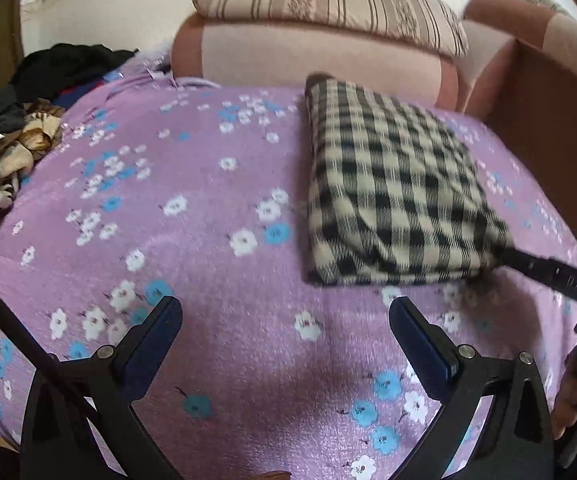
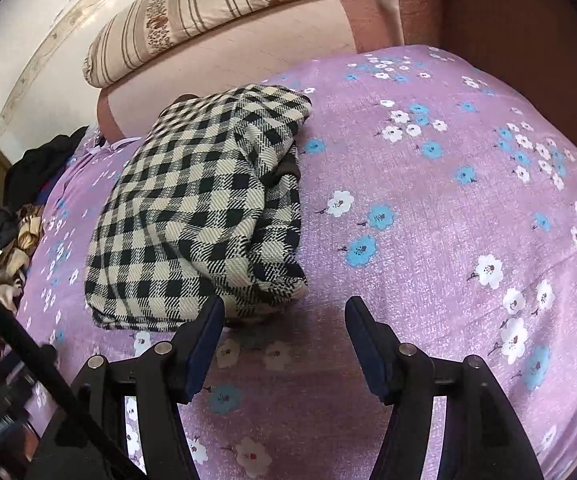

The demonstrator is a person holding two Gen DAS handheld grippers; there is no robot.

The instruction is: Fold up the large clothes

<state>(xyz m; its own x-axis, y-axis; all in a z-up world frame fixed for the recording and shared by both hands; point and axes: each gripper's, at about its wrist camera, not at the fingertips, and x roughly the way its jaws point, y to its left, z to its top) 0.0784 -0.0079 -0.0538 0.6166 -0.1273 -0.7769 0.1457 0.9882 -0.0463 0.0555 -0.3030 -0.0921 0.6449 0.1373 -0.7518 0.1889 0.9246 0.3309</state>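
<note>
A black-and-cream checked garment (image 1: pixel 392 184) lies folded into a thick rectangle on the purple flowered bedspread (image 1: pixel 216 248). My left gripper (image 1: pixel 286 320) is open and empty, hovering over the bedspread just in front of and left of the fold. In the right wrist view the same checked garment (image 2: pixel 200 216) sits left of centre. My right gripper (image 2: pixel 284 320) is open and empty, its left finger (image 2: pixel 208 332) close to the garment's near right corner. The right gripper's finger (image 1: pixel 548 272) shows at the garment's right corner in the left wrist view.
A heap of dark and brown-patterned clothes (image 1: pixel 12 136) lies at the bed's left edge. A pink sofa back (image 1: pixel 320 60) with a striped pillow (image 1: pixel 328 4) stands behind the bed. A brown wooden panel (image 1: pixel 556 120) is at the right.
</note>
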